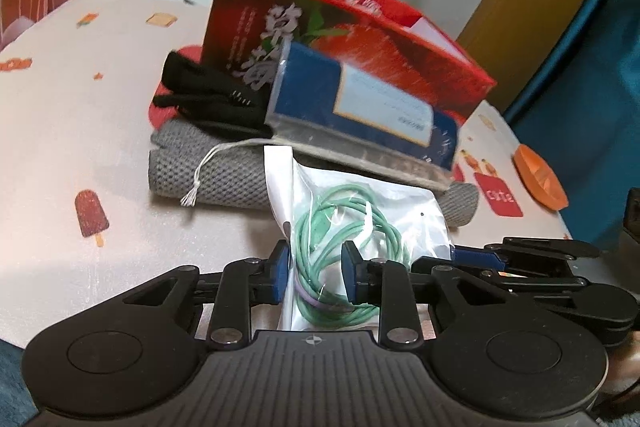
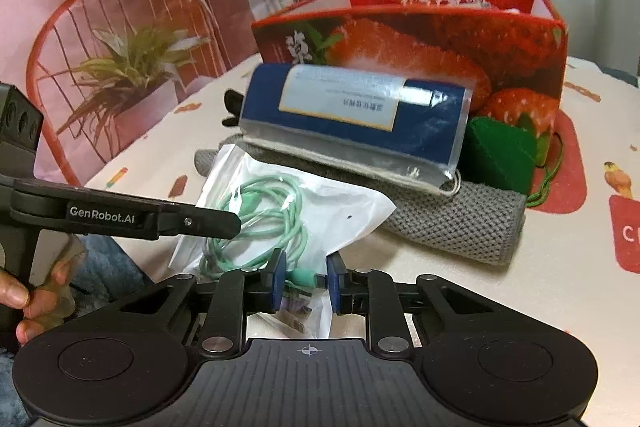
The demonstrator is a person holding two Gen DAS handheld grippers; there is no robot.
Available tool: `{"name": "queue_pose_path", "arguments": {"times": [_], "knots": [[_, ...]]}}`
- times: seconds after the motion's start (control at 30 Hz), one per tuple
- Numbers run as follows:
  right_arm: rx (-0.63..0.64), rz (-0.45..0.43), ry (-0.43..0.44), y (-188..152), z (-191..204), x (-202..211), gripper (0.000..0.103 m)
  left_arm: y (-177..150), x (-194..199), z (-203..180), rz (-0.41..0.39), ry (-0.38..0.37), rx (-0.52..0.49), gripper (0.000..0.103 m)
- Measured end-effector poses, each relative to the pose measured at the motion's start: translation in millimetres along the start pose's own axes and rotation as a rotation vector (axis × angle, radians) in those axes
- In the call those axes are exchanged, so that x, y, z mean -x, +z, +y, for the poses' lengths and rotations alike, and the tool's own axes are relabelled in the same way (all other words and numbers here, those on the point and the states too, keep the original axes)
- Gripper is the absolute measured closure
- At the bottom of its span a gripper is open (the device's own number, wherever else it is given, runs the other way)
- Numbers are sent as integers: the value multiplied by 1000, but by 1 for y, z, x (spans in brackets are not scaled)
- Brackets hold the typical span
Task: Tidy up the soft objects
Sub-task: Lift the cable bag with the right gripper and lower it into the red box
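right wrist view: my right gripper (image 2: 306,283) pinched the cable bag (image 2: 320,211); "genrobot.ai" marked my left gripper (image 2: 224,223) beside it, also gripping.

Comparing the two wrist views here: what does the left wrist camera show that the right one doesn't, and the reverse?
Left wrist only: black fabric beside the red box, an orange dish at the table's right edge.

Right wrist only: a green felt piece beside the box, and a hand on the other gripper's handle.

Both: red strawberry box, blue packet, grey knitted cloth, bagged green cable between each gripper's fingers.
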State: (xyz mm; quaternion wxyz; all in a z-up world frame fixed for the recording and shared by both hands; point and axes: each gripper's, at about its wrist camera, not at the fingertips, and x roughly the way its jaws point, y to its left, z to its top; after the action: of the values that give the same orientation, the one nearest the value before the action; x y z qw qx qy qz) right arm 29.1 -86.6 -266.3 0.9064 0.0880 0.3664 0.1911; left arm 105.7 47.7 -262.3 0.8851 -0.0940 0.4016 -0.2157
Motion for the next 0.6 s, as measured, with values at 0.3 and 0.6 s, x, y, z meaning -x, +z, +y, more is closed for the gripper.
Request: {"name": "queue_pose_path", "arguments": {"times": [0.3, 0.6], "knots": [[53, -88, -10, 9, 8, 21, 83, 12, 24, -17, -90, -10, -72, 74], [70, -159, -18, 39, 4, 30, 83, 45, 34, -28, -142, -18, -89, 74]]}}
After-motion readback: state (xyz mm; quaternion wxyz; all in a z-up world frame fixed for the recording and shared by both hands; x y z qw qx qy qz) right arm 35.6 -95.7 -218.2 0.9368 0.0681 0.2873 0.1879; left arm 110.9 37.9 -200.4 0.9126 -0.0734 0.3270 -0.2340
